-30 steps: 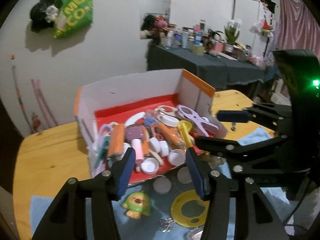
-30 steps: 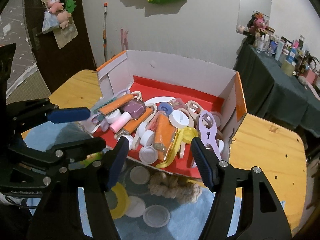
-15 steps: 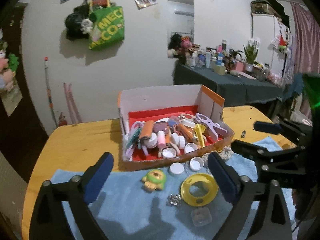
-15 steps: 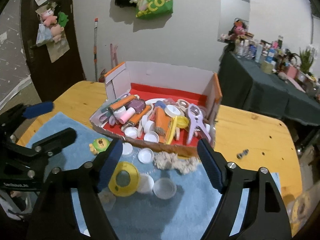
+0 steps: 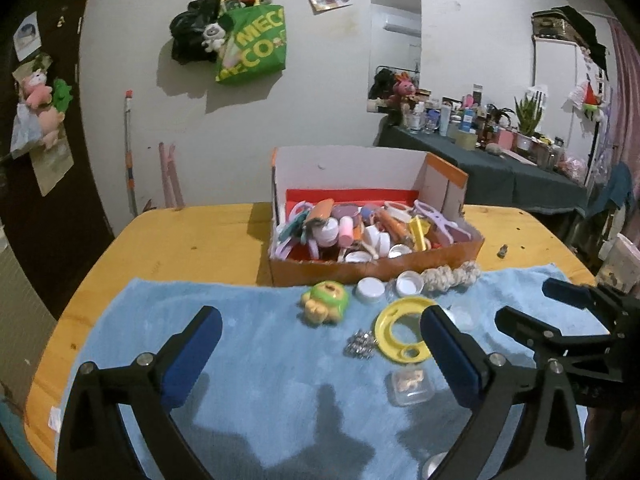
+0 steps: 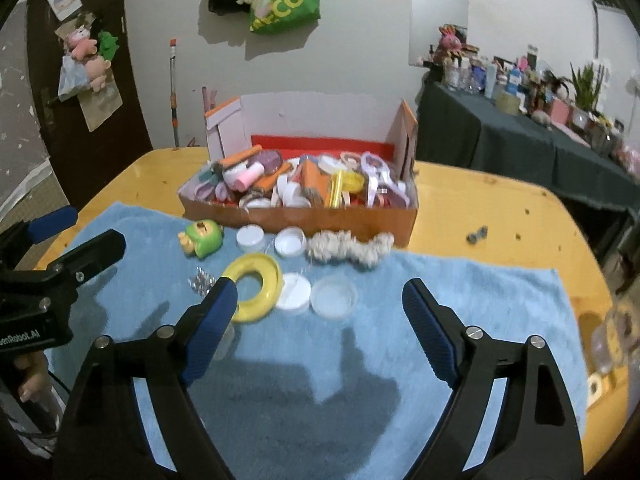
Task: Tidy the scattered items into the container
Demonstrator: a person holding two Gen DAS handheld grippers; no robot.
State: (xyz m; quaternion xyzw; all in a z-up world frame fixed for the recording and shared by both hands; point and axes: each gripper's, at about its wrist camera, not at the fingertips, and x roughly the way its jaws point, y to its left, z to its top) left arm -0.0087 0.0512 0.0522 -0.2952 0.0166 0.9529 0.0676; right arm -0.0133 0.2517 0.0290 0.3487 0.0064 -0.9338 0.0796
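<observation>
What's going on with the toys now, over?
Both grippers, left and right, opening, nothing between the fingers. Box nearly full. Green toy, yellow ring, lids on towel, unobstructed.

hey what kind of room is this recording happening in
Probably a lived-in room at home: a wooden table with a blue towel, a side table crowded with bottles and plants, plush toys on the door and a green shopping bag hung on the wall.

Lived-in home: cluttered dresser (image 5: 480, 140), wall-hung tote bag (image 5: 256, 52)
</observation>
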